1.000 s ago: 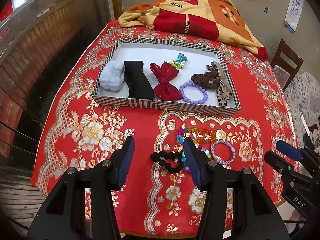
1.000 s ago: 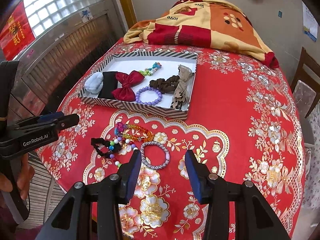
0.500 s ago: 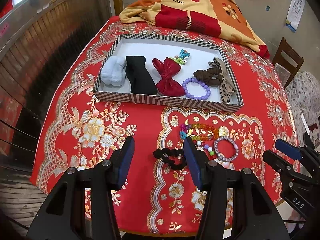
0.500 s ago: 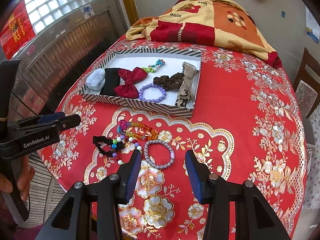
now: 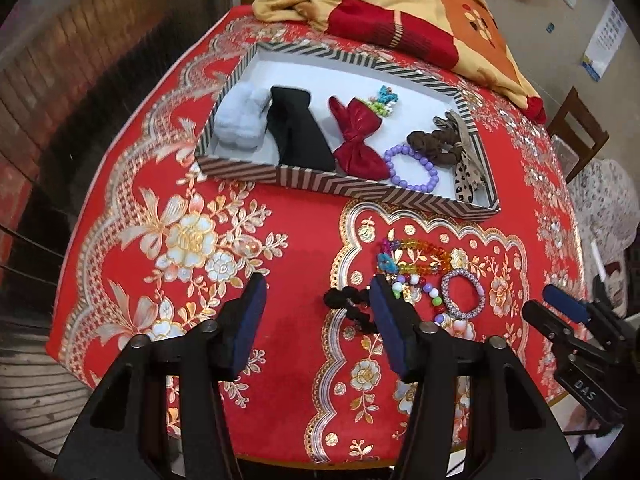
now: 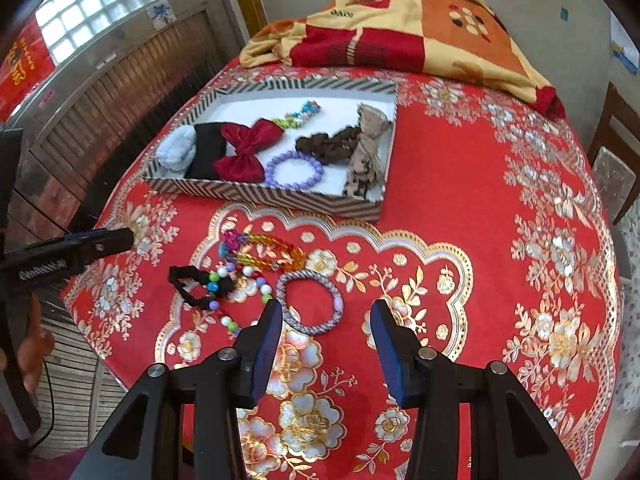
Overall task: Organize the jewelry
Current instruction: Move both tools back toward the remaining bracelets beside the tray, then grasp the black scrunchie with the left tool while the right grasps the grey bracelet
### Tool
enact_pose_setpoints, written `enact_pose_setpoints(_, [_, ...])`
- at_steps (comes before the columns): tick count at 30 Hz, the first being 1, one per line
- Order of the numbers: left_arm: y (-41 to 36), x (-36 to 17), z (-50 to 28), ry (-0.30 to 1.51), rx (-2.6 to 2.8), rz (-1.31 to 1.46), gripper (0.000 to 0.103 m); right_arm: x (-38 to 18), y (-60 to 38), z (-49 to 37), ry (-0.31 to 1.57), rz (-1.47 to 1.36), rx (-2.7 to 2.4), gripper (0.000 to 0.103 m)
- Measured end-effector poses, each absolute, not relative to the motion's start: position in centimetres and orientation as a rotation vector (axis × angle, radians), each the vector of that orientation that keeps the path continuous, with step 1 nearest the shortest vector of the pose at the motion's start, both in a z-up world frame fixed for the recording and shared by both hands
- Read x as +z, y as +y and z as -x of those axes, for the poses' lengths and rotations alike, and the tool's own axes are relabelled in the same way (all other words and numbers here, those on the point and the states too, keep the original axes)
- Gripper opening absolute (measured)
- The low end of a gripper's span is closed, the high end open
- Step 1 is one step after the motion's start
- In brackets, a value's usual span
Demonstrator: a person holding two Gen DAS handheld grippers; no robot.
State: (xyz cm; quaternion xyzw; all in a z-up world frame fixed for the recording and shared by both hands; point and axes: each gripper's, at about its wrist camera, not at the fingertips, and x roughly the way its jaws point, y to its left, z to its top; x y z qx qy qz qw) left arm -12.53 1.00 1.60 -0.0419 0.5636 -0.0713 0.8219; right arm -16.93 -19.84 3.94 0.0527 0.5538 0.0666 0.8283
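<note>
The left tongs (image 5: 316, 300) hang above the near part of the worktop (image 5: 280, 360), jaws opening and nothing gripped; the black scrunchie (image 5: 348, 306) lies on the cloth just inside the right-hand pad, partly hidden by it. The right tongs (image 6: 324, 324) stand apart and empty above the grey beaded bracelet (image 6: 310, 302), which lies flat on the cloth with its near arc between the two pads.

The loose jewelry sits in a tight cluster within the scalloped gold panel, between the near edge and the striped tray (image 6: 264, 196): the scrunchie farthest toward the left edge, a string of multicoloured beads (image 6: 240, 280) draped over it, an amber and rainbow bead bracelet (image 6: 272, 248) just beyond, the grey bracelet on the right. The pieces touch or overlap, so little bare cloth separates them.

The tray lies toward the far left of the worktop, its near wall just beyond the cluster. Inside it: a pale fluffy piece, a black cloth, a red bow (image 6: 248, 148), a purple bead bracelet (image 6: 294, 170), a brown scrunchie, a leopard ribbon. The tray's far strip is bare white.

The right half of the worktop is open cloth to its edge. A blanket (image 6: 400, 28) covers the far edge.
</note>
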Motion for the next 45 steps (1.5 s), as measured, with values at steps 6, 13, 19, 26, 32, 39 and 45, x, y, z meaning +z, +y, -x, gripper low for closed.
enact_pose_setpoints(6, [2.9, -0.2, 12.1, 1.269, -0.176, 0.170, 0.061, 2.1, -20.2, 16.8, 1.213, -0.125, 0.143, 0.044])
enact_pose_setpoints(13, [2.3, -2.1, 12.1, 1.343, -0.248, 0.218, 0.061, 0.2, -20.1, 16.1, 1.233, -0.129, 0.149, 0.044])
enact_pose_setpoints(19, [1.1, -3.4, 11.8, 1.376, -0.275, 0.254, 0.064, -1.0, -19.5, 15.4, 1.215, -0.099, 0.142, 0.044])
enact_pose_setpoints(26, [0.5, -5.0, 11.0, 1.420, -0.258, 0.259, 0.064, -2.1, -17.9, 13.5, 1.206, 0.011, 0.161, 0.040])
enact_pose_setpoints(32, [0.0, -5.5, 11.0, 1.418, -0.274, 0.235, 0.064, -3.8, -17.0, 12.4, 1.238, 0.103, 0.196, 0.028])
enact_pose_setpoints(39, [-0.8, -5.8, 10.8, 1.392, -0.279, 0.151, 0.012, -2.5, -17.2, 12.5, 1.218, 0.099, 0.238, 0.008])
enact_pose_setpoints(45, [0.6, -3.7, 10.7, 1.321, -0.293, 0.143, 0.007, 0.0, -18.9, 13.7, 1.175, 0.010, 0.240, 0.007])
